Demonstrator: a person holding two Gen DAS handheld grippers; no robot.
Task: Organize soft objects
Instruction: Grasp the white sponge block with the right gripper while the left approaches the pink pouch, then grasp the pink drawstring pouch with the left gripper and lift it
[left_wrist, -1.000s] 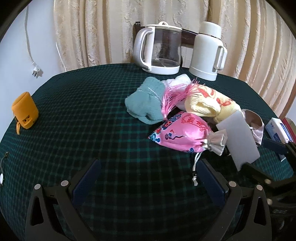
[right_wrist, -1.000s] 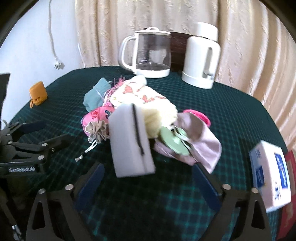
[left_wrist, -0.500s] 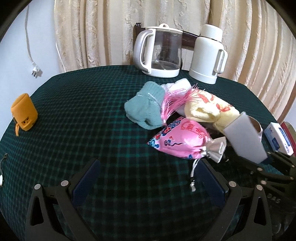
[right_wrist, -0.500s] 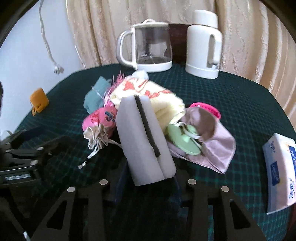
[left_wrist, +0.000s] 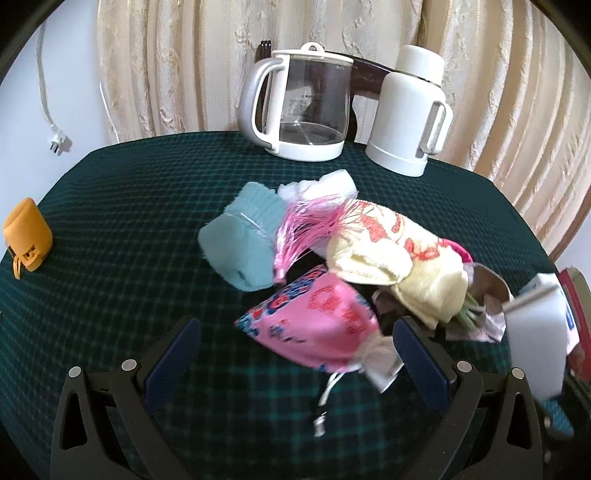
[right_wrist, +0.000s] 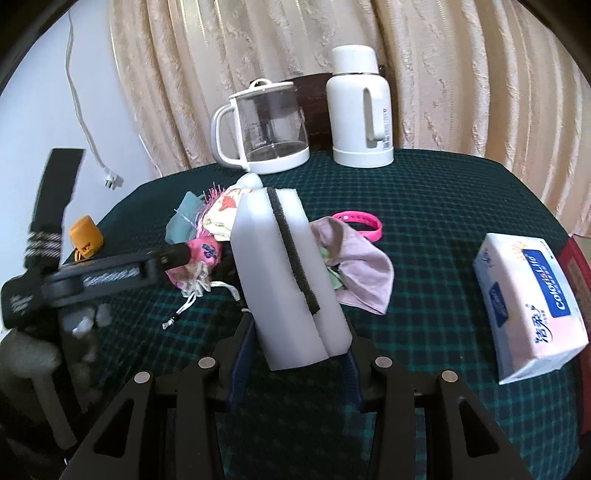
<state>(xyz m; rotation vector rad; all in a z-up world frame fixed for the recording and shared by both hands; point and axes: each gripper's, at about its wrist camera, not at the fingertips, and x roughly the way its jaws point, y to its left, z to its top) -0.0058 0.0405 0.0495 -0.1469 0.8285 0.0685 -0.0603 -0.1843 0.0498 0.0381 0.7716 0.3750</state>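
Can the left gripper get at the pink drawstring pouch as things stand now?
Probably yes. The left gripper has its jaws open, and the pink drawstring pouch lies just ahead between them, with nothing on top of it.

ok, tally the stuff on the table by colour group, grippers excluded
White: 4 - glass kettle, flask, sponge block, tissue pack
Pink: 3 - drawstring pouch, tassel, wristband
Teal: 1 - knit cloth
Yellow: 1 - towel
Mauve: 1 - fabric pouch
Orange: 1 - small case
Total: 11
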